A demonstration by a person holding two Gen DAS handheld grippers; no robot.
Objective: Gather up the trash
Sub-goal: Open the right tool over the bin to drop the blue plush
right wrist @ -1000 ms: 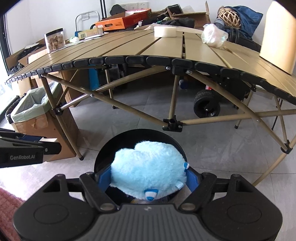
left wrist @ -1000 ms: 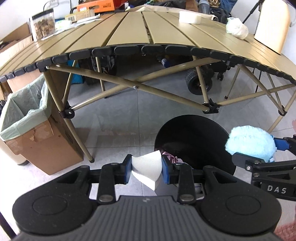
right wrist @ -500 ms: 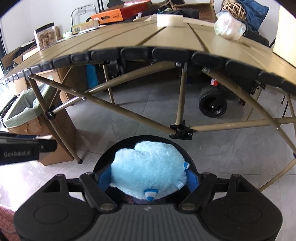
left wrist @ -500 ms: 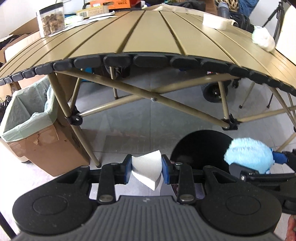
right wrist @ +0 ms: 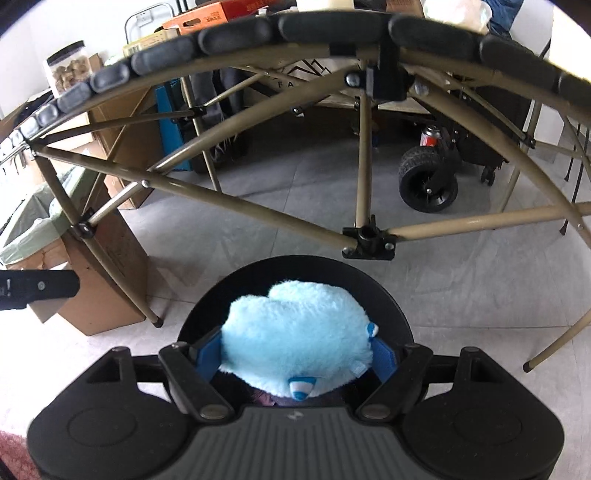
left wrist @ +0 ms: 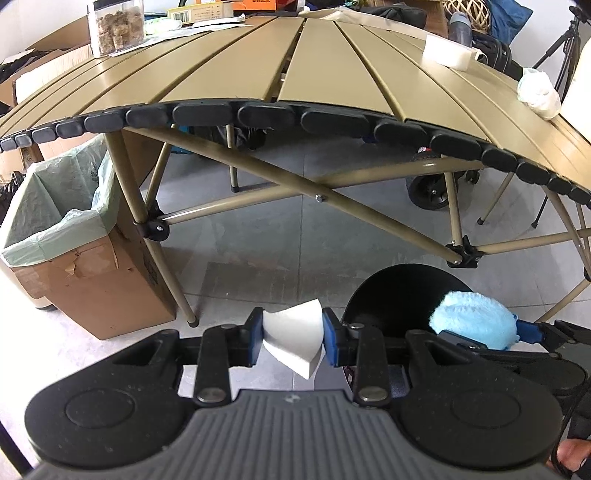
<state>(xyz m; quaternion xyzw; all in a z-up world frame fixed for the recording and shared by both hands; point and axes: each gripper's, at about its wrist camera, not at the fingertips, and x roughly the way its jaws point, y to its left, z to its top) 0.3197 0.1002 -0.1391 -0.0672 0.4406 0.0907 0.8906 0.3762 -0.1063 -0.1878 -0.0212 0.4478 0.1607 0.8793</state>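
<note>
The right tongs (right wrist: 295, 354) are gripping a blue plush toy (right wrist: 295, 343) directly over the black bin (right wrist: 391, 295); the left tongs (left wrist: 291, 341), beside them, are clamping a folded white paper (left wrist: 291, 339).

Both fisheye views were bright and evenly lit, with soft daylight and only faint shadows on the floor (left wrist: 280, 243); straight lines bowed strongly toward the dark vignetted corners. The table edge (right wrist: 332, 22) in the right view was slightly blurred; white glare washed out the upper right.

White paper scrap (left wrist: 292, 339); fluffy blue wad (right wrist: 295, 334) over black bin (right wrist: 397, 314).
</note>
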